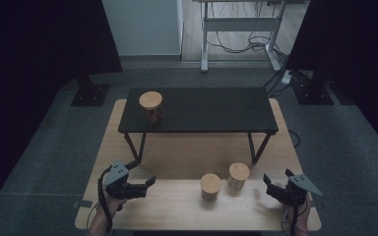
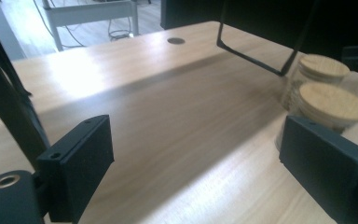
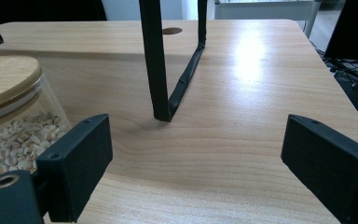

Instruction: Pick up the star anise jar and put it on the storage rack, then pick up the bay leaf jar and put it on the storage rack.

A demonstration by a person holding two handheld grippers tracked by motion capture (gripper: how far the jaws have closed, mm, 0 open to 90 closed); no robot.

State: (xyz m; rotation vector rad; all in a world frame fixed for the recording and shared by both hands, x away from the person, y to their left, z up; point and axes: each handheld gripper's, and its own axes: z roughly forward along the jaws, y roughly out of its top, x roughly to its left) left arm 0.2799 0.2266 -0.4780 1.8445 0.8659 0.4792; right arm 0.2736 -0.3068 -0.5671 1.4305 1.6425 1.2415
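Three glass jars with round wooden lids are in the high view. One jar [image 1: 150, 106] stands on the left end of a low black shelf [image 1: 211, 110]. Two more, the nearer jar [image 1: 210, 186] and the farther jar [image 1: 238, 175], stand on the wooden table [image 1: 167, 152] in front of it. My left gripper [image 1: 145, 173] is open, left of these two and apart from them. Its own view shows both lids [image 2: 333, 100] [image 2: 324, 65] beyond the right jaw. My right gripper [image 1: 277, 179] is open, right of the jars. A jar of pale nuts [image 3: 9, 112] sits by its left jaw.
The shelf's thin black legs [image 3: 156, 60] [image 2: 251, 51] stand on the table just ahead of both grippers. Dark screens flank the table. A white desk frame [image 1: 241, 24] with loose cables on the floor is at the back.
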